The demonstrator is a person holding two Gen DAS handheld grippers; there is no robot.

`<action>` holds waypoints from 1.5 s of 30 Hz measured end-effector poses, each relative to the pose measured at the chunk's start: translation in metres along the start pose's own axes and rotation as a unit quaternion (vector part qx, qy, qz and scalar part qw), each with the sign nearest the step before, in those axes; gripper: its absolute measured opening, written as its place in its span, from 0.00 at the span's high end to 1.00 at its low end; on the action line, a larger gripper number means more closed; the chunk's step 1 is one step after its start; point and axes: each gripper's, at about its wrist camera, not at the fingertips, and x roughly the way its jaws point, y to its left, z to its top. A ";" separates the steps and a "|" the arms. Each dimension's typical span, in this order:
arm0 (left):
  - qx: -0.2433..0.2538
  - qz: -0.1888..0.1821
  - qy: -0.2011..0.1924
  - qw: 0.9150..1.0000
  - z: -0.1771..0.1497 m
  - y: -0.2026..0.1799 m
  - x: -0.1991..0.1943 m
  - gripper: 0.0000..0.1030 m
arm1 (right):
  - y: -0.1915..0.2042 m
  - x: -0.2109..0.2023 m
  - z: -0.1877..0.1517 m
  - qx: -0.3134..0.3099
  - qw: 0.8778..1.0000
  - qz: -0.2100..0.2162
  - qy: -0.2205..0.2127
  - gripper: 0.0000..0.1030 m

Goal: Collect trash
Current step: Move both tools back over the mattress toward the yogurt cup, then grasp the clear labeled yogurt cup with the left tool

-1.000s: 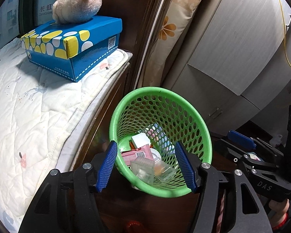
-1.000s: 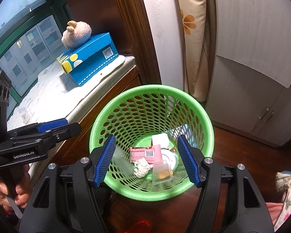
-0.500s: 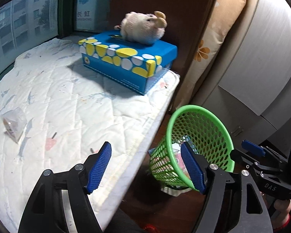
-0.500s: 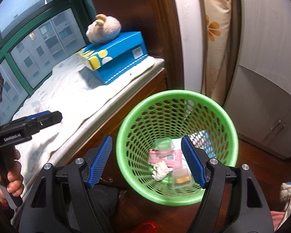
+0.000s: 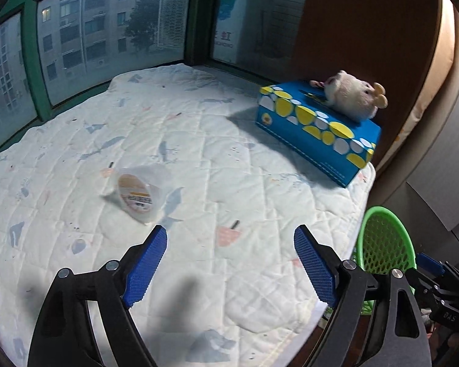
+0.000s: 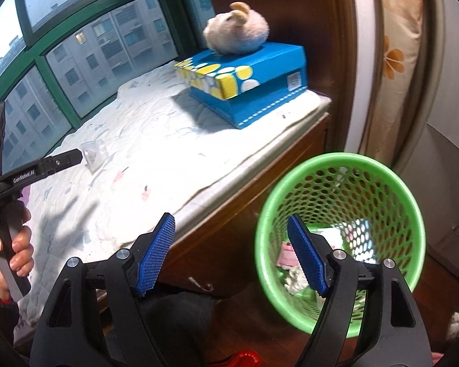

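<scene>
A quilted white pad (image 5: 199, 153) bears a plastic cup (image 5: 137, 195) and blue box (image 5: 318, 134).

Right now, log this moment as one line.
left gripper: opening, empty, over quilt | right gripper: opening, empty | plastic cup: on quilt | basket: holds trash

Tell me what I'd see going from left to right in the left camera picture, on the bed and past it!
Clear plastic cup lying on its side → blue tissue box with yellow and white spots → fluffy white plush toy resting on the box's right part → green mesh trash basket beside the bed.
</scene>
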 end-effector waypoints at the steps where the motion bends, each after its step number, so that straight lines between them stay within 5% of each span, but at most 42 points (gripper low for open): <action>1: -0.005 0.009 -0.002 1.000 0.002 0.010 0.001 0.18 | 0.005 0.003 0.001 -0.004 1.000 0.004 0.001 0.26; 15: -0.024 0.045 0.018 0.999 0.021 0.085 0.046 0.10 | 0.065 0.043 0.015 -0.051 0.997 0.042 0.028 0.26; 27: -0.047 0.000 0.035 0.998 0.032 0.100 0.086 0.10 | 0.102 0.081 0.027 -0.079 0.994 0.061 0.052 0.26; 34: -0.045 -0.029 0.037 0.998 0.033 0.102 0.094 0.36 | 0.123 0.105 0.037 -0.093 0.991 0.070 0.059 0.26; 45: -0.075 -0.030 0.003 0.997 0.041 0.133 0.051 0.37 | 0.173 0.139 0.048 -0.115 0.985 0.108 0.069 0.27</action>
